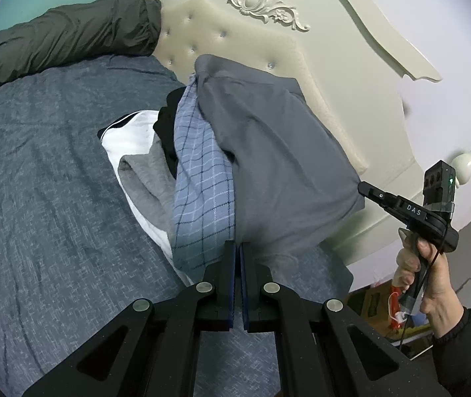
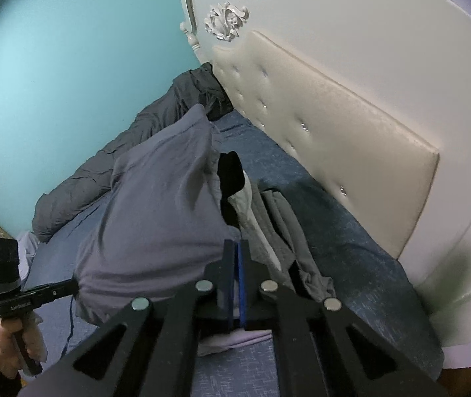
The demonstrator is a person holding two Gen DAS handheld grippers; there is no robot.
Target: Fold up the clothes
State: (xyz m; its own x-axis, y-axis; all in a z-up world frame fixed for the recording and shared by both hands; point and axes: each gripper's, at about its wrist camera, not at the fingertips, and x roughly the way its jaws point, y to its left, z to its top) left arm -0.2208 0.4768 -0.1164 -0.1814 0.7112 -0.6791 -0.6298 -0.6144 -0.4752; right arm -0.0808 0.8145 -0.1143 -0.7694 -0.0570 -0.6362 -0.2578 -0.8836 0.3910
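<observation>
A plain grey garment (image 1: 278,152) hangs spread in the air above the bed, stretched between my two grippers. My left gripper (image 1: 238,248) is shut on its lower edge; in the right wrist view the left gripper (image 2: 75,287) pinches the garment's (image 2: 156,198) left corner. My right gripper (image 2: 237,246) is shut on the other corner, and from the left wrist view the right gripper (image 1: 362,188) shows its tip clamped on the cloth. Under the garment lies a pile: a blue plaid cloth (image 1: 202,182), a white piece (image 1: 129,139), a light grey piece (image 1: 149,178) and a black one (image 1: 169,132).
The blue bed cover (image 1: 36,198) stretches left of the pile. A cream tufted headboard (image 1: 235,49) stands right behind the clothes. A dark padded jacket (image 1: 70,33) lies along the teal wall. A hand (image 1: 434,274) holds the right gripper; a cardboard box (image 1: 374,301) sits on the floor.
</observation>
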